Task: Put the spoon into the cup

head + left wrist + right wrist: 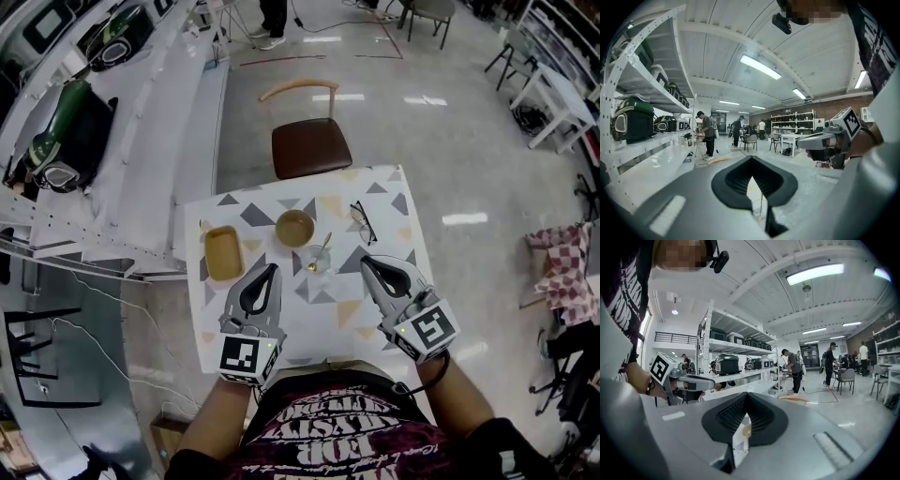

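Left claw (pixel 273 268), right claw (pixel 365 261): both closed, empty.

The cup (pixel 317 263) is a small clear glass tumbler. It stands upright on the patterned worktop (pixel 281 319), near the middle and a little toward the far edge. The spoon (pixel 324 248) is slim and gold-coloured. It stands inside the cup, bowl end down at the bottom of the glass. In the head view its handle leans out over the rim toward about 1 o'clock. In the left gripper view the handle rises nearly upright, its lower part showing through the clear wall.
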A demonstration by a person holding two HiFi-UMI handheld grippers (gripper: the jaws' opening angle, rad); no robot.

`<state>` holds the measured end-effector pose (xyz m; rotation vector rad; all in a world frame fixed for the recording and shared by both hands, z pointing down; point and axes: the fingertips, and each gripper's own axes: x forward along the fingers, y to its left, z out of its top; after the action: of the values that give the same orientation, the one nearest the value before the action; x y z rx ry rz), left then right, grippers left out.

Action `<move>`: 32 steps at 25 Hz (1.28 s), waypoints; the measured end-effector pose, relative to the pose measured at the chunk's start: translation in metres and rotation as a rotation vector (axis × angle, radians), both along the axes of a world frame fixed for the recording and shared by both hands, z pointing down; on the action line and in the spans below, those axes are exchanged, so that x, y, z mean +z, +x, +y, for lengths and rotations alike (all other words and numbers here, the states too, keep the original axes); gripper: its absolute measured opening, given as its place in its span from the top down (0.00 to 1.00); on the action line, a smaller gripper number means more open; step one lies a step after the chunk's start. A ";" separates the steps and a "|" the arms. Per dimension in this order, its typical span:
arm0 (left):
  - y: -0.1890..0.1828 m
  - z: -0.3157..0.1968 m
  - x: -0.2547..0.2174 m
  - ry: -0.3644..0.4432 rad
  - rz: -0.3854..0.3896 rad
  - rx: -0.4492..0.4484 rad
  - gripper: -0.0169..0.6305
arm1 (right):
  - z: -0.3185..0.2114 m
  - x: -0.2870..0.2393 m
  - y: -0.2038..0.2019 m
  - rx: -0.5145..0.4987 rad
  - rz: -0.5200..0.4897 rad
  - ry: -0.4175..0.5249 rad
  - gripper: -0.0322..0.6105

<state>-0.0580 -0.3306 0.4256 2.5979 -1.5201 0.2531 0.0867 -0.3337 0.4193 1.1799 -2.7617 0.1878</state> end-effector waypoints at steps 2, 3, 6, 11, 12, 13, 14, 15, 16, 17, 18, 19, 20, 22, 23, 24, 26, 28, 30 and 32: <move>0.000 -0.002 0.000 -0.002 0.000 0.006 0.97 | 0.001 0.002 0.000 -0.004 -0.020 -0.003 0.91; 0.000 -0.002 0.001 -0.003 0.001 0.007 0.97 | 0.002 0.004 0.001 -0.004 -0.021 -0.012 0.90; 0.001 -0.002 0.001 -0.010 0.001 0.010 0.97 | 0.003 0.003 0.003 -0.003 -0.023 -0.016 0.90; 0.006 0.003 0.002 -0.004 0.003 0.019 0.97 | 0.010 0.004 0.007 -0.014 -0.003 0.000 0.86; 0.007 0.004 0.002 -0.002 0.003 0.020 0.97 | 0.012 0.004 0.008 -0.014 0.008 0.002 0.86; 0.009 0.006 0.000 0.001 0.004 0.020 0.97 | 0.013 0.004 0.009 -0.013 0.017 0.007 0.86; 0.010 0.007 -0.001 0.004 0.006 0.020 0.97 | 0.014 0.002 0.009 -0.010 0.023 0.017 0.87; 0.011 0.009 -0.002 0.008 0.008 0.019 0.97 | 0.015 -0.001 0.009 -0.007 0.025 0.030 0.90; 0.013 0.010 -0.003 0.011 0.009 0.019 0.97 | 0.016 -0.003 0.010 -0.005 0.027 0.039 0.91; 0.014 0.012 -0.005 0.014 0.008 0.019 0.97 | 0.018 -0.004 0.011 -0.005 0.029 0.043 0.91; 0.015 0.014 -0.006 0.017 0.006 0.018 0.97 | 0.021 -0.005 0.012 -0.008 0.031 0.045 0.91; 0.017 0.017 -0.007 0.018 0.004 0.017 0.97 | 0.023 -0.006 0.013 -0.014 0.036 0.049 0.91; 0.018 0.019 -0.008 0.019 0.003 0.016 0.97 | 0.026 -0.007 0.014 -0.021 0.040 0.054 0.91; 0.019 0.025 -0.009 0.022 0.002 0.012 0.97 | 0.031 -0.010 0.015 -0.035 0.047 0.062 0.91; 0.020 0.028 -0.010 0.023 0.001 0.009 0.97 | 0.034 -0.010 0.016 -0.042 0.048 0.063 0.91; 0.020 0.031 -0.011 0.023 0.000 0.005 0.97 | 0.037 -0.010 0.016 -0.047 0.048 0.062 0.91; 0.020 0.037 -0.013 0.022 -0.001 -0.004 0.97 | 0.043 -0.009 0.018 -0.052 0.050 0.052 0.91; 0.020 0.043 -0.015 0.021 -0.003 -0.013 0.97 | 0.049 -0.009 0.019 -0.056 0.050 0.051 0.91; 0.020 0.049 -0.015 0.027 -0.005 -0.022 0.97 | 0.053 -0.016 0.016 -0.072 0.046 0.074 0.91; 0.020 0.056 -0.015 0.034 -0.007 -0.029 0.97 | 0.057 -0.018 0.016 -0.082 0.044 0.086 0.91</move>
<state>-0.0383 -0.2744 0.4111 2.6005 -1.5770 0.2356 0.1025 -0.2762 0.4009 1.0733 -2.7988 0.0355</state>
